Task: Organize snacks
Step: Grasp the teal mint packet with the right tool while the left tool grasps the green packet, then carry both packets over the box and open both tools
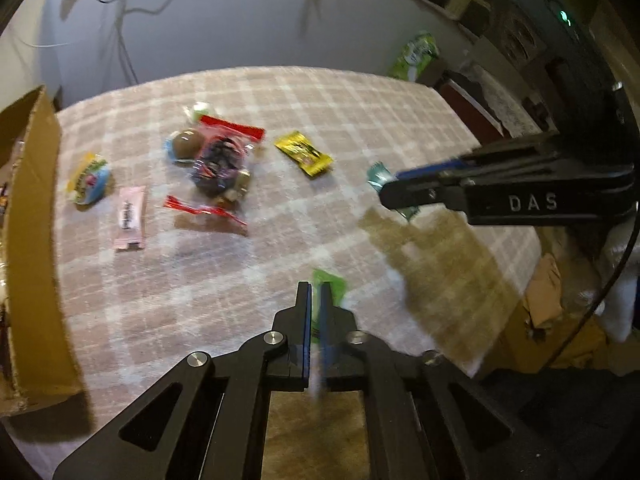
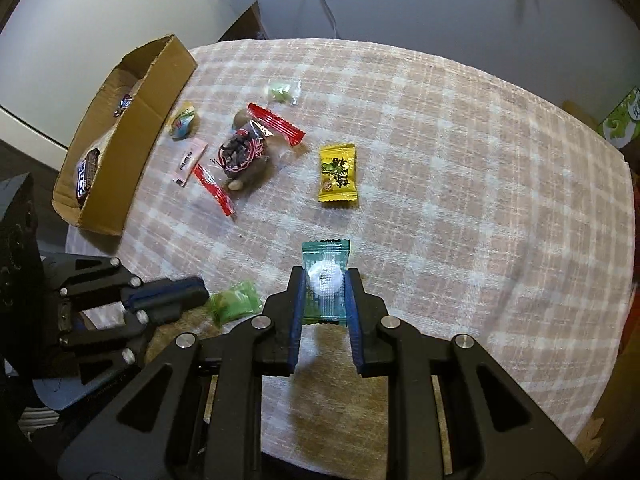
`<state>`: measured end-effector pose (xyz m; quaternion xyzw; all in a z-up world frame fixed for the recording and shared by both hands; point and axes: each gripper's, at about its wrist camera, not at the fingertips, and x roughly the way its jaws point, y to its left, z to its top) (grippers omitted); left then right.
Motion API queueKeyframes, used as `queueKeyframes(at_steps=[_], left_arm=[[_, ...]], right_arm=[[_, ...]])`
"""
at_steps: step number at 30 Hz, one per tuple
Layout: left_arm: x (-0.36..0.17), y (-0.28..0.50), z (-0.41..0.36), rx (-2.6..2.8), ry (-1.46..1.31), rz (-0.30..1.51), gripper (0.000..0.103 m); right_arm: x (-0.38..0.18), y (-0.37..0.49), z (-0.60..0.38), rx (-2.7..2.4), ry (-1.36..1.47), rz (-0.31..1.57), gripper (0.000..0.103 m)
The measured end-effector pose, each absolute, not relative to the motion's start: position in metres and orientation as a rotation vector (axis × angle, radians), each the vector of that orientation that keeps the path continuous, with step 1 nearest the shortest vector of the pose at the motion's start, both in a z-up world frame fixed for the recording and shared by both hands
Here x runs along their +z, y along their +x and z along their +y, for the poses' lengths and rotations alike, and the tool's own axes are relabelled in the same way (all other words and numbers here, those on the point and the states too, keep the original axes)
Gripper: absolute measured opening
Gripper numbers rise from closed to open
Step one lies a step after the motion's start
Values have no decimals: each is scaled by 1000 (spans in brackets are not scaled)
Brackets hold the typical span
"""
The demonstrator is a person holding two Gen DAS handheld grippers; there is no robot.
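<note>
My left gripper [image 1: 318, 290] is shut on a small green candy packet [image 1: 330, 282] above the checked tablecloth; it also shows in the right wrist view [image 2: 234, 302]. My right gripper [image 2: 325, 276] is closed on a teal candy wrapper [image 2: 326, 276] with a white round sweet inside; the wrapper also shows in the left wrist view [image 1: 378, 174]. On the cloth lie a yellow packet [image 2: 338, 174], a red-ended clear bag of dark snacks [image 2: 244, 154], a pink stick packet [image 2: 188, 162], a colourful round packet [image 2: 183, 120] and a pale green candy [image 2: 283, 91].
An open cardboard box [image 2: 156, 92] holding a few snacks stands at the table's left edge. A green box [image 2: 622, 122] sits off the table to the right. The round table [image 2: 480, 160] drops off near its edges.
</note>
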<state>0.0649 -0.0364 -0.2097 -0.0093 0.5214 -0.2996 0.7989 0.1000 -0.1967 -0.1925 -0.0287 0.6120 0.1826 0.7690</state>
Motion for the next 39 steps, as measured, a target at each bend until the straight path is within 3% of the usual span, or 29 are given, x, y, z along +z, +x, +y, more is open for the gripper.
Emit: queueKeyframes(at_steps=[2, 4, 9, 11, 16, 27, 39], left_arm=[[-211, 62, -47, -646, 56, 1113, 21], [-217, 63, -54, -658, 95, 1143, 26], [-229, 69, -65, -662, 196, 1180, 26], [-229, 69, -67, -671, 215, 1180, 21], [-228, 68, -69, -668, 211, 1178, 18], [-196, 78, -18, -539, 31, 1108, 18], [-155, 101, 61, -327, -80, 989, 18]], right_arm=[[-196, 100, -197, 394, -57, 1335, 20], [-199, 99, -198, 390, -50, 1342, 20], [-201, 95, -201, 386, -43, 1351, 20], [-202, 96, -203, 383, -42, 1351, 20], [-202, 99, -204, 380, -36, 1349, 20], [-180, 118, -186, 437, -50, 1300, 20], [-140, 157, -87, 618, -126, 1203, 20]])
